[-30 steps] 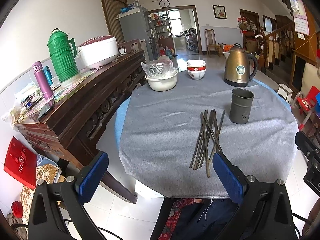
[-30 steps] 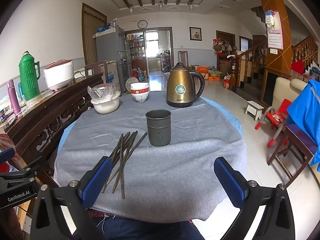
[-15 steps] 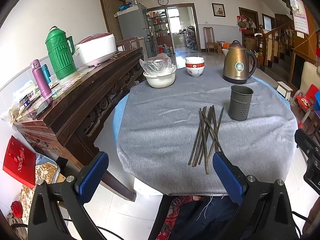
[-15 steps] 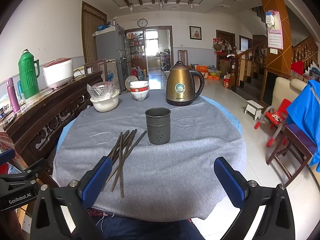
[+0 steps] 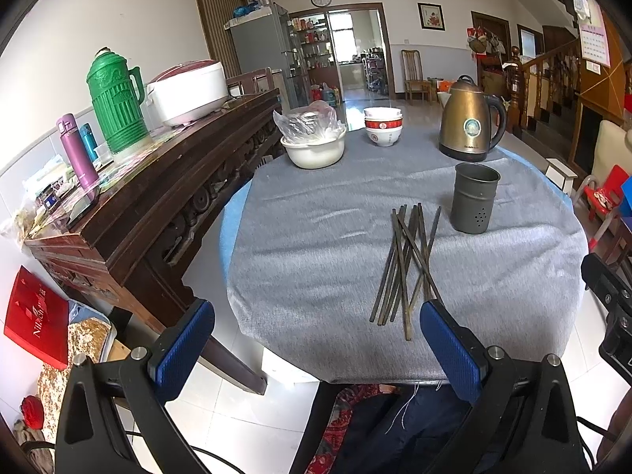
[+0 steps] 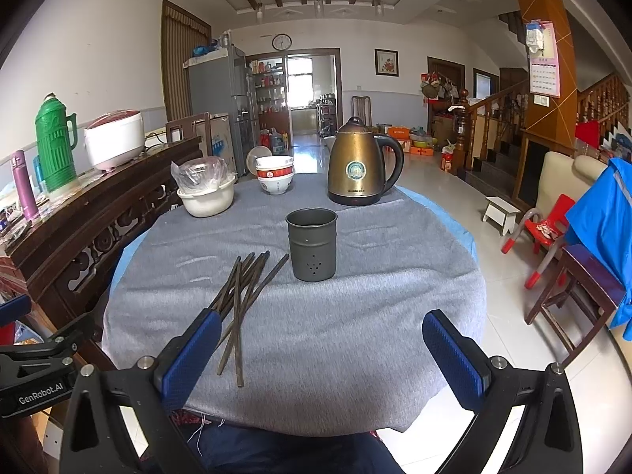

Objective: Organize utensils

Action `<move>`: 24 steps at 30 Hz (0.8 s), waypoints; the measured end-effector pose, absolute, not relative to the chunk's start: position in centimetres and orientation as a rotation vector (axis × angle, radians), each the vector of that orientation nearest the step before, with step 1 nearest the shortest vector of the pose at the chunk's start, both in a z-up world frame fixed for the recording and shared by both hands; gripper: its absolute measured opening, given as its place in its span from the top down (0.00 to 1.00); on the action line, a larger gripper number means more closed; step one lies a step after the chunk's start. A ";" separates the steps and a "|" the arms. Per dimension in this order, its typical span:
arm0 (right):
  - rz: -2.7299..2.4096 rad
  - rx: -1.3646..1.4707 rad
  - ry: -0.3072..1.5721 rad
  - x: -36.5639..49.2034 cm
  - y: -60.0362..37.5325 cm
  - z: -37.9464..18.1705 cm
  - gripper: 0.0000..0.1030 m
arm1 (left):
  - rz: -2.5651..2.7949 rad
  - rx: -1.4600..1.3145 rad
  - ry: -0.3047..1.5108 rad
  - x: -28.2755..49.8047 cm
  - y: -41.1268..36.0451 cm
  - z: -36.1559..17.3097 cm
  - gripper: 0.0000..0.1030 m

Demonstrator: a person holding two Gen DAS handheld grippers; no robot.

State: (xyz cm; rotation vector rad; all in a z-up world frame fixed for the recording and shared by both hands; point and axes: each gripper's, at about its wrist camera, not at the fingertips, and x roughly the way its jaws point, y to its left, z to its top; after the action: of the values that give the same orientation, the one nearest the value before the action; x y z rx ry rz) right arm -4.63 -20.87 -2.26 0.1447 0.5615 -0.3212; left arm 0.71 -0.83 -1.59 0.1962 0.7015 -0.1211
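Several dark chopsticks lie in a loose crossed bundle on the grey cloth of the round table; they also show in the right wrist view. A dark metal holder cup stands upright just right of their far ends, and it also shows in the right wrist view. My left gripper is open and empty at the table's near edge, left of the chopsticks. My right gripper is open and empty over the near edge, its left finger above the chopsticks' near ends.
A bronze kettle, stacked bowls and a white basin with a plastic bag stand at the table's far side. A dark wooden sideboard with a green thermos and rice cooker runs along the left. Chairs stand on the right.
Both grippers have moved a little forward toward the table. The chopsticks and the holder cup have not moved.
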 end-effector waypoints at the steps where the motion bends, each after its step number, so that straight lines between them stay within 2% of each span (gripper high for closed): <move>1: -0.322 0.144 0.565 -4.6 -20.9 -2.3 0.00 | -0.123 0.191 0.703 0.7 -0.8 -1.6 0.00; 14: -0.336 0.134 0.599 -3.7 -20.9 -2.8 0.00 | -0.128 0.186 0.730 1.5 -1.0 -2.6 0.00; 21: -0.214 0.172 0.637 -1.1 -21.7 -3.7 0.01 | -0.092 0.164 0.779 4.3 0.1 -3.6 0.00; 22: -0.179 0.185 0.650 0.0 -21.9 -4.0 0.02 | -0.083 0.159 0.787 4.7 0.4 -3.8 0.00; 24: -0.115 0.204 0.689 2.1 -22.2 -4.7 0.17 | -0.062 0.139 0.812 5.9 1.3 -4.4 0.00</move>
State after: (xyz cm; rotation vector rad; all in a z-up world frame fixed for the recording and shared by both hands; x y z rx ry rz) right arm 2.15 -22.24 -4.73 0.2041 0.6887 -0.1147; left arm 5.92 1.31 -4.44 0.1391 0.8117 -0.0618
